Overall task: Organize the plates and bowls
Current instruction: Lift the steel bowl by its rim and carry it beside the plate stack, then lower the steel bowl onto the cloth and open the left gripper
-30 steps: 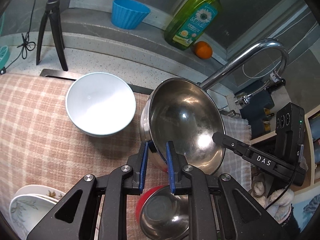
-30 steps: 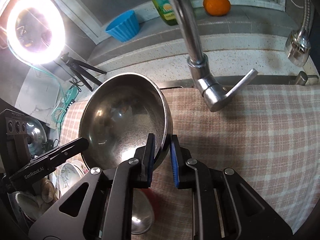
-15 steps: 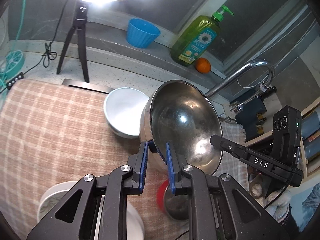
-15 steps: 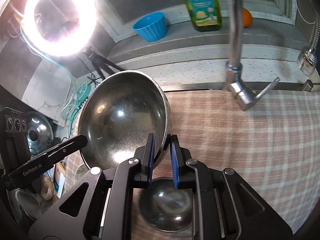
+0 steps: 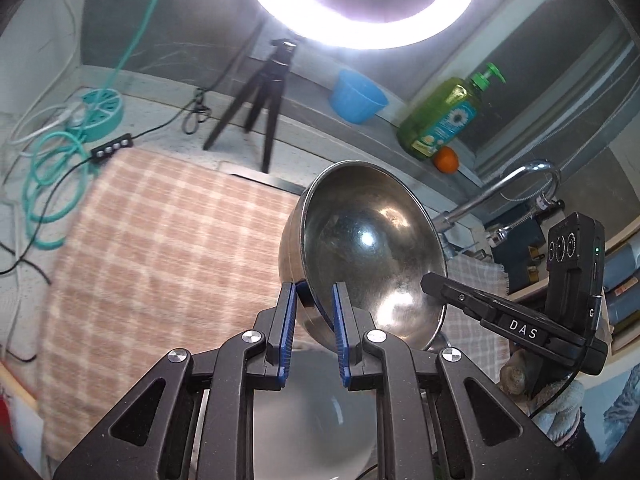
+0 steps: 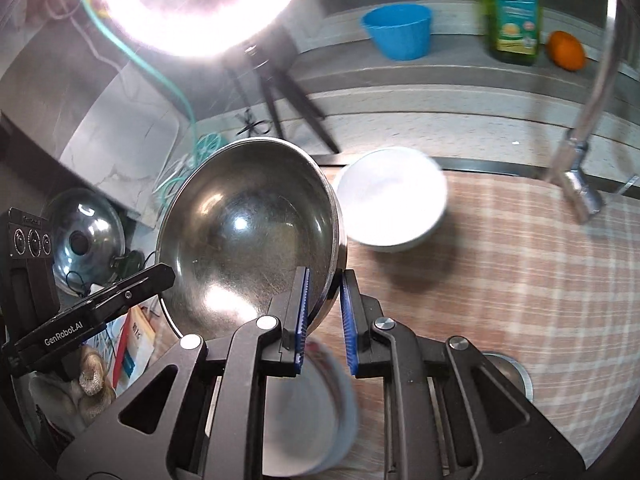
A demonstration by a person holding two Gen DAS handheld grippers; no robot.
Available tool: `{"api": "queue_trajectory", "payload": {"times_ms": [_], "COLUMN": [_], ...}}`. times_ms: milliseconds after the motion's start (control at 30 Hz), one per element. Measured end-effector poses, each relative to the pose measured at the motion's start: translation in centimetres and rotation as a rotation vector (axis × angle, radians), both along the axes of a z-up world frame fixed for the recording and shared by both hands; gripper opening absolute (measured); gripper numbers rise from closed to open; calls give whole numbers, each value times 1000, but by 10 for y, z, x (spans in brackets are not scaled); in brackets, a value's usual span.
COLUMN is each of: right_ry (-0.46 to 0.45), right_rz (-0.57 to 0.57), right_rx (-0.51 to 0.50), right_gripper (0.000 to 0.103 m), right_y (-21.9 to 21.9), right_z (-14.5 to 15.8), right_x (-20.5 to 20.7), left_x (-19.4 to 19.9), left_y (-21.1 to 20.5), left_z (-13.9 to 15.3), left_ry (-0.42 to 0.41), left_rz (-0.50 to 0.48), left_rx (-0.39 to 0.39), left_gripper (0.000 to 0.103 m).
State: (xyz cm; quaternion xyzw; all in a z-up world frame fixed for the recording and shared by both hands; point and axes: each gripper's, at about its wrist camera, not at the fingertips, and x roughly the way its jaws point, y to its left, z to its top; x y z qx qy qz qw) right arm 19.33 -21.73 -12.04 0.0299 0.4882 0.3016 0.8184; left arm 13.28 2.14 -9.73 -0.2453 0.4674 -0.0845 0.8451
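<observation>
Left wrist view: my left tongs (image 5: 313, 332) are nearly closed, the blue pads pinching the rim of the steel bowl (image 5: 366, 252), which tilts up in the air above the checked cloth (image 5: 160, 248). My right tongs (image 6: 323, 320) clamp the opposite rim the same way, so I carry the bowl (image 6: 256, 236) between both. Under the left tongs lies a blurred pale dish (image 5: 316, 420); under the right ones, stacked plates (image 6: 308, 408). A white bowl (image 6: 390, 198) sits at the cloth's back edge, just beside the steel one in the right view. On the ledge behind stand a blue cup (image 5: 357, 96), a soap bottle (image 5: 444, 120) and an orange (image 5: 447, 159); the tap (image 6: 576, 176) rises at the right.
</observation>
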Motion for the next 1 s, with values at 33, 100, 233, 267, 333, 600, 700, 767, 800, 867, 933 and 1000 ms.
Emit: {"api": "queue_trajectory", "payload": {"times_ms": [33,100,233,267,333,600,700,767,800,867,933,1000], "right_ry": [3,16,31,34,38,68,83,87,91,98,106,113], "right_rz": [9,26,63,76,96,182,212,228,238,254,269,284], "right_rx": [-2,0,-6,-9,-13,-43,-53,-64,-72,-84,-94,-102], "right_gripper": [16,16,16,16,16,16,16,16,16,16,16,16], "right_y": [7,23,51,60,73,127,144,151,156,162,169,175], "right_z": [-2,-7,-15,-16,-19,-36,-44,-49,-52,-57,-63,-68], "right_x": [-1,-3,-6,-8,-10,-21,-26,-29,-31,-34,-38,-41], "left_x": [-2,-6,-16,-18,-23,-41,-52,-57,-60,-66,-72,-78], "left_y": [6,18,43,48,59,99,112,119,121,127,132,137], "left_z": [-1,-4,-9,-10,-12,-29,-36,-41,-45,-52,-59,-63], "left_ry": [5,12,24,26,32,73,88,100,108,128,146,159], "left_rz": [11,30,72,81,103,188,220,240,248,262,276,287], "left_rx": [-2,-4,-4,-3,1,6,-1,-10,-12,-10,-13,-20], "left_gripper": [15,15,15,15,15,15,15,15,15,15,15,15]}}
